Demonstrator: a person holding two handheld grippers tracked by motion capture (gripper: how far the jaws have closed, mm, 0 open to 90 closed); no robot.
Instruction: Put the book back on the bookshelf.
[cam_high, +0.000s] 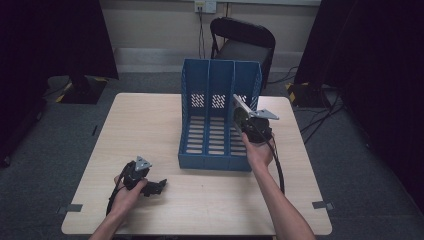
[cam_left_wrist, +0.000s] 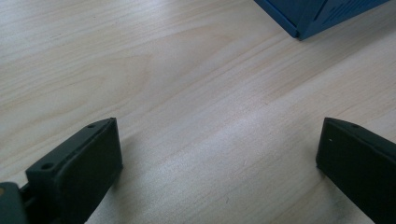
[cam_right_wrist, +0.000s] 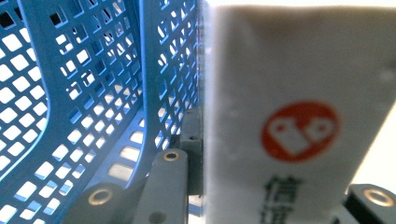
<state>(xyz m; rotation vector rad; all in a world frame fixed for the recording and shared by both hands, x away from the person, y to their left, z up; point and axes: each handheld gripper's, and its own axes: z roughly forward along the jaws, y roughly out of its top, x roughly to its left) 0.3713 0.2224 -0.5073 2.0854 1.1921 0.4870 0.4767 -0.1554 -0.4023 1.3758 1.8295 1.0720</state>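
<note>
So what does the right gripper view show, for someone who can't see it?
A flat white box with a round red logo stands gripped between the right gripper's black jaws, very close and blurry. Left of it is the blue plastic file rack with perforated walls.

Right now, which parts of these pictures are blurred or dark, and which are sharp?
High view: dim overall, the room around the table nearly black. Right gripper view: the white item clamped in the right gripper is blurred, its red logo soft; the blue file rack is sharper. Left gripper view: wood grain is clear, and the open left gripper casts soft shadows.
</note>
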